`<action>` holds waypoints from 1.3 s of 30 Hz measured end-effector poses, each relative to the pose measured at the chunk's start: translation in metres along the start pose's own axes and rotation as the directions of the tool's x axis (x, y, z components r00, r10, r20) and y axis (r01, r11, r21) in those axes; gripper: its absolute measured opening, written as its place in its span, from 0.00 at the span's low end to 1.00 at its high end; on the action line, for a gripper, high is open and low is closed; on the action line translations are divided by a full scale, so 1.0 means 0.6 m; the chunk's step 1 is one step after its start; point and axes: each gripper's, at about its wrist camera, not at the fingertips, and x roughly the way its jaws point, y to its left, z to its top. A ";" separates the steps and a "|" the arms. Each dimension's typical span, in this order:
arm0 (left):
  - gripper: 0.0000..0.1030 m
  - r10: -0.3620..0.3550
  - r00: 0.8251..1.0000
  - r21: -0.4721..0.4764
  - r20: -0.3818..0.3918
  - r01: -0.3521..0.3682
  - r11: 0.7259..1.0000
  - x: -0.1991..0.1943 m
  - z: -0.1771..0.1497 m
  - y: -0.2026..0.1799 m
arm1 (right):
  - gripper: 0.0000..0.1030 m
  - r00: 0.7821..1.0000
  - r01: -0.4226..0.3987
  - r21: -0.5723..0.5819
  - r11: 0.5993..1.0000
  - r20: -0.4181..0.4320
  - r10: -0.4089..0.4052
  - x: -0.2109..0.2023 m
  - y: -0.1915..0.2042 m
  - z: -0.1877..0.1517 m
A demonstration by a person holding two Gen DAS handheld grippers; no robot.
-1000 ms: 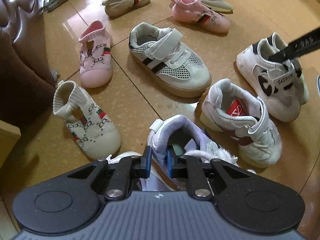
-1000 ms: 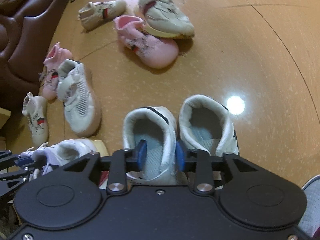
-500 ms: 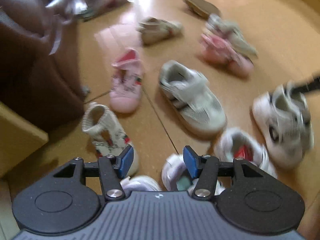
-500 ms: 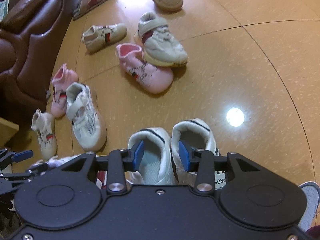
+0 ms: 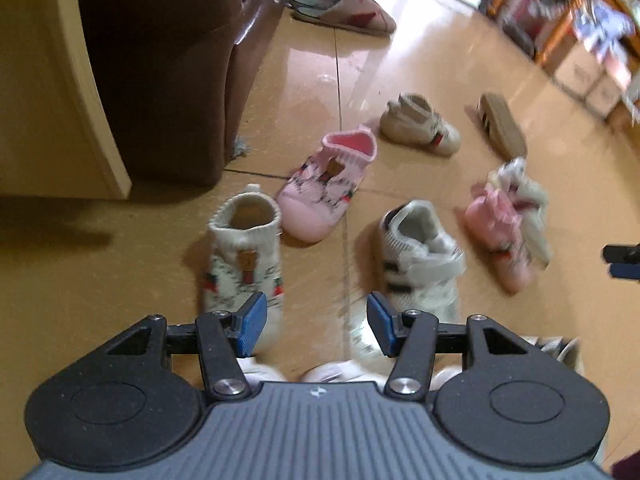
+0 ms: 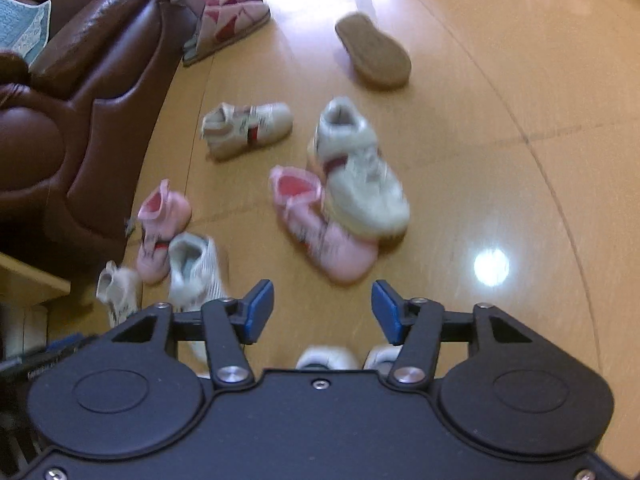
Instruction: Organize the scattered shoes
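Observation:
Small shoes lie scattered on the tan floor. In the left wrist view my left gripper [image 5: 316,318] is open and empty above a cream sock shoe [image 5: 244,256] and a white mesh strap sneaker [image 5: 420,256]. A pink sock shoe [image 5: 328,184] lies beyond them. In the right wrist view my right gripper [image 6: 322,312] is open and empty. The heels of a white sneaker pair [image 6: 328,358] peek out just under it. A pink sock shoe [image 6: 320,224] and a cream sneaker [image 6: 360,172] lie ahead, touching.
A brown leather sofa [image 6: 72,92] stands at the left, with a pale cabinet edge [image 5: 92,80] beside it. A sole-up shoe [image 6: 374,52], another cream sock shoe [image 6: 248,128] and patterned slippers [image 6: 224,20] lie farther off. Shelves with boxes [image 5: 580,32] line the far right.
Both grippers have opened, let go of their sneakers and lifted back and up. The left view has swung toward the sofa and farther shoes.

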 end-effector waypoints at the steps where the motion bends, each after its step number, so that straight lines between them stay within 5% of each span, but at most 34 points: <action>1: 0.53 -0.014 1.000 -0.026 0.001 0.014 1.000 0.004 0.002 -0.003 | 0.56 1.000 0.005 -0.017 1.000 -0.002 -0.005 0.003 -0.003 0.015; 10: 0.53 -0.055 0.998 -0.194 0.003 0.054 0.979 0.057 0.021 -0.055 | 0.56 0.998 0.058 -0.190 0.980 -0.028 -0.064 0.045 -0.019 0.110; 19: 0.53 -0.037 0.999 -0.296 0.017 0.040 0.954 0.106 0.044 -0.061 | 0.56 0.998 0.051 -0.154 0.987 -0.033 -0.056 0.113 -0.057 0.178; 33: 0.53 0.020 0.993 -0.225 0.115 0.006 0.974 0.123 0.103 -0.080 | 0.56 0.996 0.052 -0.103 0.993 -0.069 -0.059 0.237 -0.075 0.220; 39: 0.53 -0.044 0.982 -0.169 0.184 0.075 0.983 0.140 0.160 -0.098 | 0.46 0.996 0.022 -0.058 0.998 -0.080 -0.026 0.268 -0.092 0.216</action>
